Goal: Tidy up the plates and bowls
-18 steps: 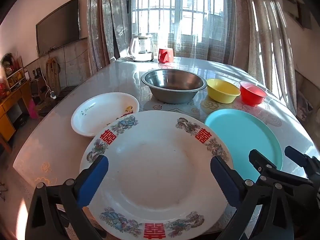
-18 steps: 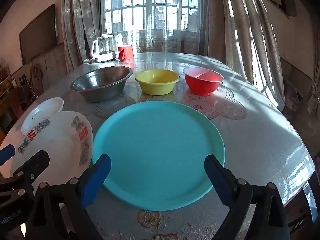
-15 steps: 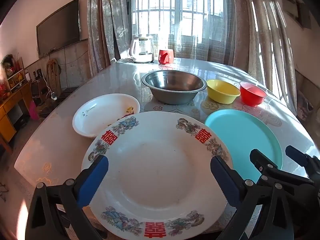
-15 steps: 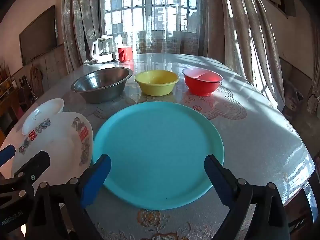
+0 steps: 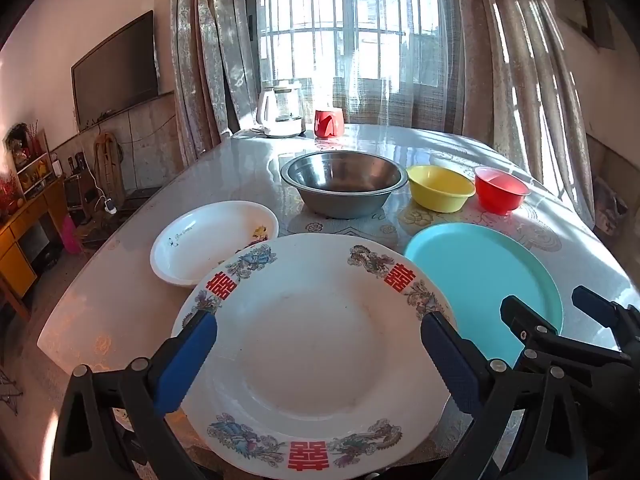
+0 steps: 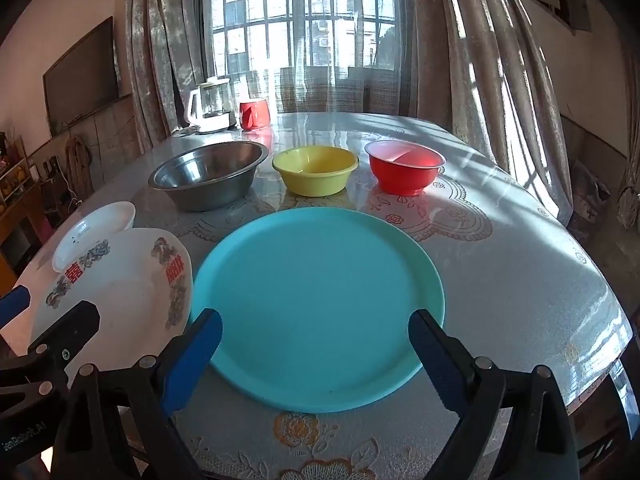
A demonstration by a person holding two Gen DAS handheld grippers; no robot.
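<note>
Plates unstacked, task looks not begun: left gripper (image 5: 318,344), jaws apart, empty, over patterned plate (image 5: 312,356) lower centre; right gripper (image 6: 316,336) likewise over teal plate (image 6: 316,304). Next: grip 1 rim.

At the far end of the worktop (image 5: 248,160), a white electric kettle (image 5: 281,114) stands just beside a red mug (image 5: 329,123). Behind them hang patterned curtains (image 5: 204,52) framing a barred window (image 5: 352,24). A dark television (image 5: 115,68) hangs on the left wall above a yellow cabinet (image 5: 22,236).
</note>
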